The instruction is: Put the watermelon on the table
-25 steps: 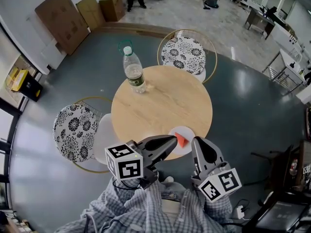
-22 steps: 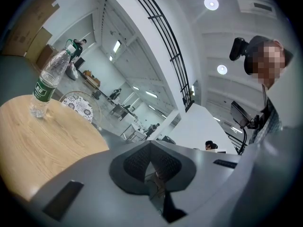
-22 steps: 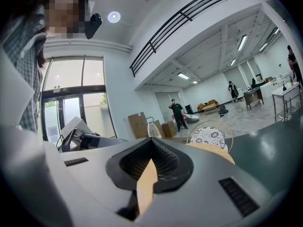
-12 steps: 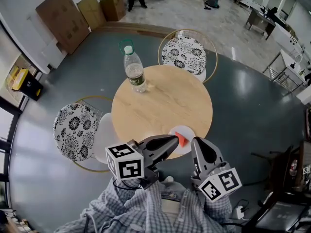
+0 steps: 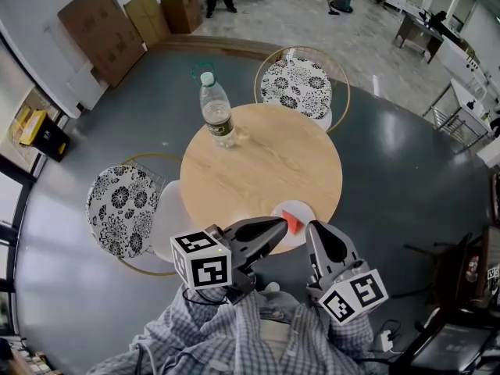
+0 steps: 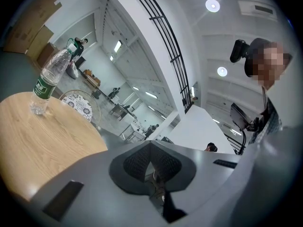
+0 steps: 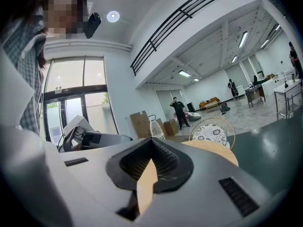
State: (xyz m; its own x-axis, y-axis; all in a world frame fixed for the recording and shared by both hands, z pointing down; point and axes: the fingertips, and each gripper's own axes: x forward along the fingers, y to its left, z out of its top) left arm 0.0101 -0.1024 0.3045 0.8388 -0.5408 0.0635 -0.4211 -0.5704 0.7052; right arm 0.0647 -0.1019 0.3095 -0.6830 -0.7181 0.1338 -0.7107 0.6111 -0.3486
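A red watermelon slice (image 5: 293,222) lies on a small white plate (image 5: 301,208) at the near edge of the round wooden table (image 5: 258,170). My left gripper (image 5: 280,223) points at the plate from the left, its tip just short of the slice, jaws shut and empty. To the right of the plate my right gripper (image 5: 312,227) is also shut with nothing in it. In the left gripper view the left gripper (image 6: 150,144) has its pads together. In the right gripper view the right gripper (image 7: 152,143) has its tips touching. Neither gripper view shows the slice.
A clear water bottle (image 5: 216,112) with a green label stands at the table's far left, also in the left gripper view as the bottle (image 6: 47,82). Patterned chairs stand behind the table (image 5: 295,87) and to its left (image 5: 121,209). Cardboard boxes (image 5: 101,26) lean on the far wall.
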